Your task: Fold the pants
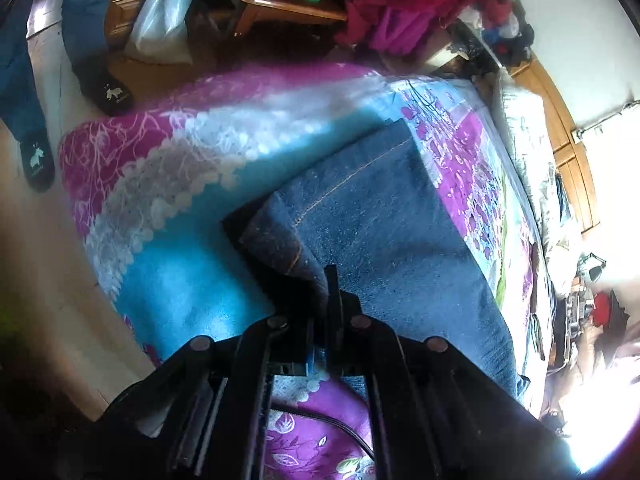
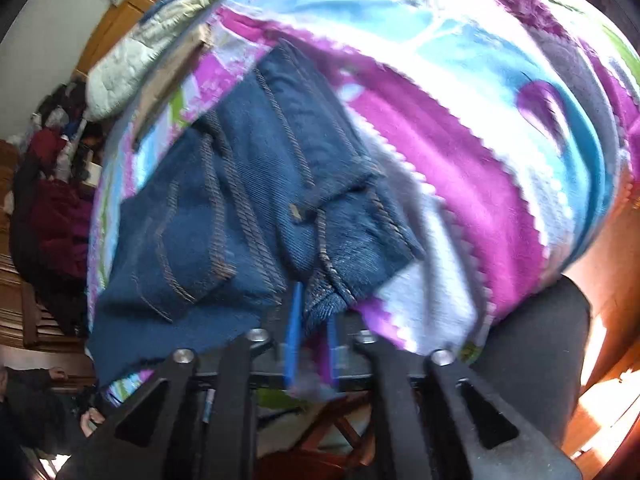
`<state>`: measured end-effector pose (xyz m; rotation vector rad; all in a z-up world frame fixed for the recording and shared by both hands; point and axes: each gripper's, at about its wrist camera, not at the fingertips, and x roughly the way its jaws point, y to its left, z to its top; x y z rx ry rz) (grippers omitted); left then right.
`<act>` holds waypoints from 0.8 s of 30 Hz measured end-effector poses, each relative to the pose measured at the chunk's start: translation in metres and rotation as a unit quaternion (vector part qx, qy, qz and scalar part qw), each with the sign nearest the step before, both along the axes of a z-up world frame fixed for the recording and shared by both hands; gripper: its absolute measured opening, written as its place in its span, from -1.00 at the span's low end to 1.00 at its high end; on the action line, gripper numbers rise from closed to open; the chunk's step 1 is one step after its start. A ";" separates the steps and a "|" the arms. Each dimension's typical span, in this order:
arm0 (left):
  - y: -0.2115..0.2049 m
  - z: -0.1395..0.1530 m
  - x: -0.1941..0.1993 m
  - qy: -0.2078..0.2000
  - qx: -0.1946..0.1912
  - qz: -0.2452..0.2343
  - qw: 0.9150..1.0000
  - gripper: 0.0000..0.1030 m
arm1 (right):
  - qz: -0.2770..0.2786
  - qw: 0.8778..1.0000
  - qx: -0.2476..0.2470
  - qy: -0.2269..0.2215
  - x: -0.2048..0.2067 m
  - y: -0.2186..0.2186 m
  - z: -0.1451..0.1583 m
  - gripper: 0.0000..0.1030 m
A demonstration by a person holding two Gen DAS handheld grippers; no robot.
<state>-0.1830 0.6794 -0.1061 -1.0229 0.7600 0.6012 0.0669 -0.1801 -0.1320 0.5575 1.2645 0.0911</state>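
Both my tools pinch the pants [image 1: 380, 216]: left tool [image 1: 320, 292] clamped on a hem corner, right tool [image 2: 314, 312] on the thick waistband, heavy floppy denim sagging over the bed [image 1: 192, 280].

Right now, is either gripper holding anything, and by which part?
Both hold the dark blue denim pants. The left gripper pinches a stitched hem edge; the right gripper clamps a bunched stitched edge.

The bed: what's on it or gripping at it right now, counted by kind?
Jeans: 1
Patterned blanket: 1
White quilt: 1
Hand-held grippers: 2, left hand-held gripper and right hand-held gripper, each clamped on denim
Total: 5
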 end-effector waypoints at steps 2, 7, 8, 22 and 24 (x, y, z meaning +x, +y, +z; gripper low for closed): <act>0.006 0.002 -0.002 0.008 -0.015 -0.010 1.000 -0.85 | -0.013 0.999 -0.036 0.010 -0.011 -0.018 0.006 0.08; 0.003 0.028 -0.027 0.059 0.055 -0.018 0.997 -0.62 | 0.119 0.966 -0.215 -0.077 -0.032 0.020 0.067 -0.03; -0.001 0.034 -0.029 0.070 0.076 -0.019 0.994 -0.66 | 0.167 0.957 -0.208 -0.112 -0.031 0.049 0.078 -0.05; -0.073 0.079 -0.033 0.103 0.220 0.011 0.970 -0.49 | 0.534 0.834 -0.011 -0.135 0.003 0.425 -0.003 -0.85; -0.089 0.084 -0.032 0.103 0.242 -0.003 0.965 -0.48 | 0.548 0.823 0.004 -0.149 -0.027 0.414 -0.010 -0.86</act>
